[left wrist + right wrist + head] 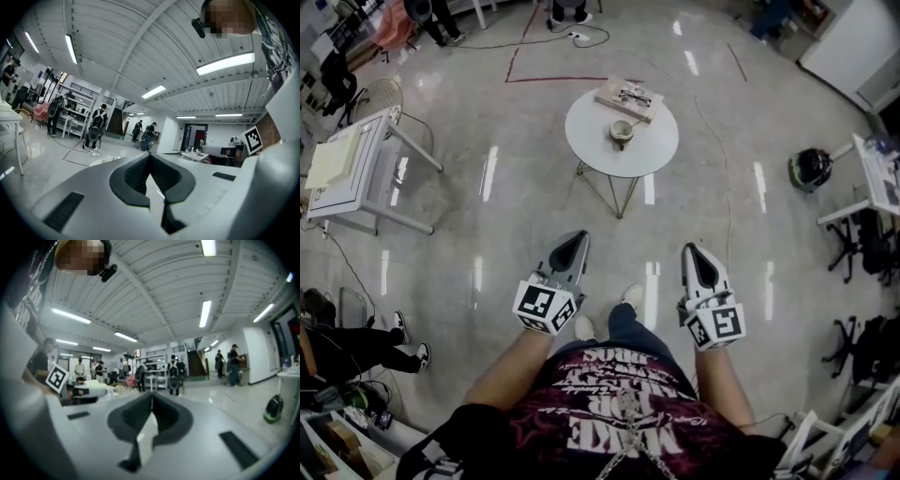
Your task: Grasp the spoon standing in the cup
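A small round white table [652, 150] stands on the floor well ahead of me. On it sits a pale cup [622, 131]; the spoon in it is too small to make out. Both grippers are held level in front of my body, far short of the table. My left gripper [579, 235] has its jaws together with nothing between them, as the left gripper view [150, 155] shows. The right gripper [691, 248] is likewise shut and empty [151, 395]. Neither gripper view shows the cup.
A flat board with spectacles [628, 98] lies behind the cup on the table. A white desk [356, 164] stands at the left, a dark round helmet-like thing [811, 167] and office chairs [862, 246] at the right. A seated person's legs [366, 342] show at lower left.
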